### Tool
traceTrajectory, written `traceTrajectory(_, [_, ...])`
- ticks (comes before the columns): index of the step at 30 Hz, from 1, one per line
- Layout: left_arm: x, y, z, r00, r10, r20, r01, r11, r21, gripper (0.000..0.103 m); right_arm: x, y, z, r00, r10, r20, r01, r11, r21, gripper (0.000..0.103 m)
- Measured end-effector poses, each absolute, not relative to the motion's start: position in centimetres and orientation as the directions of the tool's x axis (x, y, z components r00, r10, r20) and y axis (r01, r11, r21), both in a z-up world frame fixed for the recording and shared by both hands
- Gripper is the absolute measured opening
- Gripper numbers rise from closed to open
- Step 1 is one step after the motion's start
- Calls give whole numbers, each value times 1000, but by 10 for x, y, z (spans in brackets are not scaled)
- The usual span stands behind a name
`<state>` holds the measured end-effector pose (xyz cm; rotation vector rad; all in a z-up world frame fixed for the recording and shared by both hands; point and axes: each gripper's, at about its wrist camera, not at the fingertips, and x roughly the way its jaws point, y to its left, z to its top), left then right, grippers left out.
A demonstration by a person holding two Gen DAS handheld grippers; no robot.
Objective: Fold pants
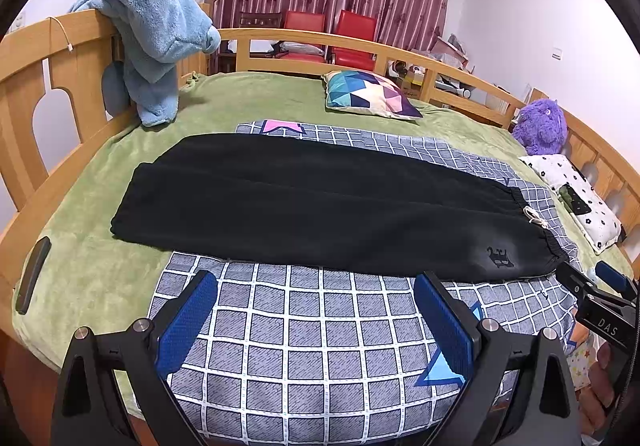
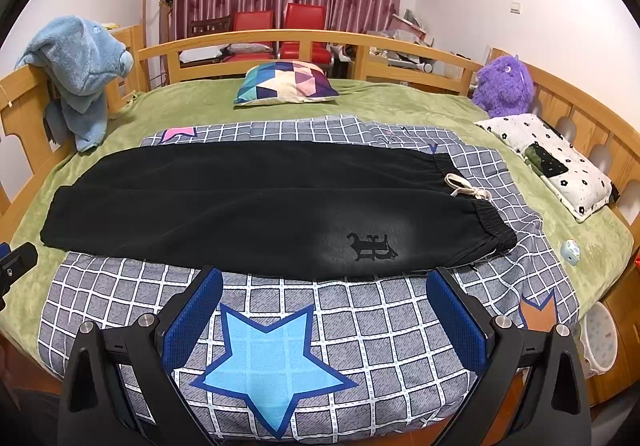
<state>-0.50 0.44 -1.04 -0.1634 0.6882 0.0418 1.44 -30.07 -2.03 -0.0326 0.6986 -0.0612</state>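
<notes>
Black pants lie flat on a grey checked quilt, legs together, waistband with a white drawstring to the right and cuffs to the left. They also show in the right wrist view, with a dark logo near the waistband. My left gripper is open and empty, just short of the pants' near edge. My right gripper is open and empty, near the edge by the logo. The right gripper also shows at the right edge of the left wrist view.
The quilt lies on a green blanket on a wooden-railed bed. A blue towel hangs on the left rail. A patterned cushion, a purple plush and a white floral pillow lie beyond. A dark phone lies left.
</notes>
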Motion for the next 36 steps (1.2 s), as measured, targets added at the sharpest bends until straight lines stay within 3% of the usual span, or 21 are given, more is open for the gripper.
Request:
traceTrajectory(20, [-11, 7, -5, 794, -63, -605, -57, 982, -177, 99, 15, -304, -22, 761, -47, -648, 53, 999, -11, 100])
traceTrajectory(28, [-10, 20, -3, 813, -115, -570, -57, 959, -276, 98, 20, -328, -21, 760, 111, -640, 20, 981, 194, 100])
traceTrajectory(31, [-5, 37, 2, 845, -134, -518, -54, 942, -331, 98, 25, -348, -21, 764, 143, -629, 54, 958, 283, 100])
traceTrajectory(36, [13, 66, 12, 857, -19, -515, -113, 968, -225, 97, 38, -380, -12, 771, 43, -635, 73, 985, 155, 100])
